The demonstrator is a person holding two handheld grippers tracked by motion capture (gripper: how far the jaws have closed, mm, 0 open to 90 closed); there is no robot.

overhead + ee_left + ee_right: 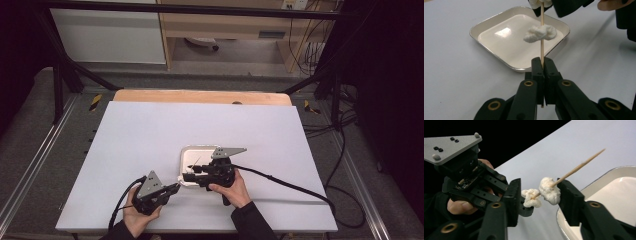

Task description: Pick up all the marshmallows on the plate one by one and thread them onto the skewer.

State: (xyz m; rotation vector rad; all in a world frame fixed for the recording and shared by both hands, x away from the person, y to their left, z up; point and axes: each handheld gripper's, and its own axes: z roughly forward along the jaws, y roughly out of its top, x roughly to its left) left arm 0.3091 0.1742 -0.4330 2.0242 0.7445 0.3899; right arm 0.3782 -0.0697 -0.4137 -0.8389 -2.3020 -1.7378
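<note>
Left gripper [176, 187]: nearest the bench's front edge, at 7 o'clock from the tray; clenched on the near end of the skewer, as the left gripper view shows.
Left hand [136, 216]: wraps the gripper body from below.
Skewer [542, 37]: thin wooden stick, runs from the left gripper's jaws toward 12 o'clock in the left gripper view, passing above the tray.
White pieces [549, 190]: two soft, lumpy white pieces threaded on the skewer, just beside each other in the right gripper view; one sits close to the left gripper's jaw tips.
Right gripper [537, 195]: at 3 o'clock from the left gripper; released, jaws standing one to each side of the white pieces; whether a pad touches them cannot be told.
Right hand [231, 189]: grips the gripper body at the tray's near edge.
Tray [186, 152]: shallow, white, square with rounded corners, rests on the bench beyond both grippers.
Bench [150, 130]: white sheet top, wooden strip along the far edge at 12 o'clock.
</note>
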